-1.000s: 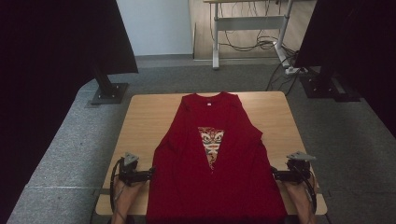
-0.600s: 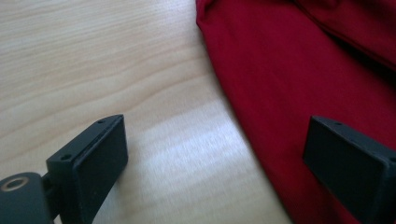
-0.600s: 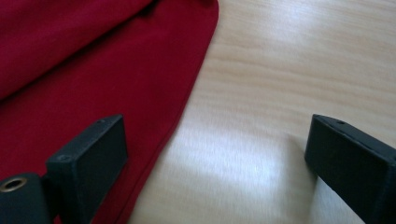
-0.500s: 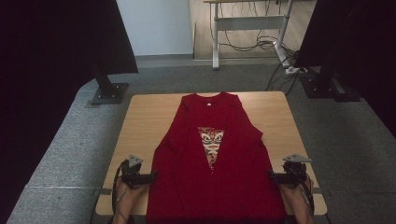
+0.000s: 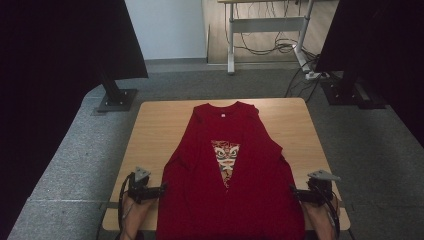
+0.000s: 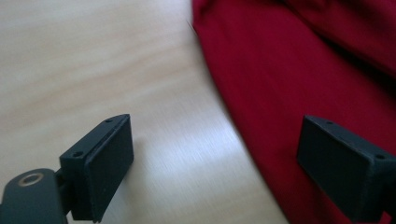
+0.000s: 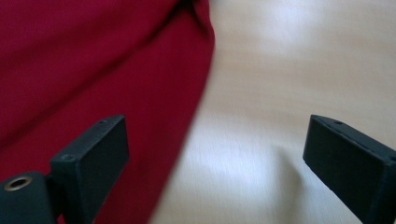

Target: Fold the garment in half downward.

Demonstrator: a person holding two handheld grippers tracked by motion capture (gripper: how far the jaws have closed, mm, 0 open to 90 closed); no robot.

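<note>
The wooden table [image 5: 150,135] carries a red sleeveless shirt [image 5: 230,190] laid flat, front side up, collar toward the far edge and hem hanging over the near edge. A triangular printed graphic [image 5: 225,159] sits at the centre of the chest.

Both forearms enter from the bottom of the high view, one at each side of the shirt's lower part. Each hand holds its gripper low over the table, pointing inward at the shirt's side edge.

The left gripper [image 5: 159,189] is at the shirt's left edge. In the left gripper view its jaws stand wide apart and grip nothing: one jaw is over bare wood [image 6: 116,70], the other over red fabric [image 6: 299,70], with the fabric edge running between them.

The right gripper [image 5: 295,192] is at the shirt's right edge. In the right gripper view its jaws are likewise spread wide and grip nothing: one over red fabric [image 7: 93,60], the other over bare wood [image 7: 299,60], straddling the edge.

Whether the jaw tips touch the cloth cannot be told.
</note>
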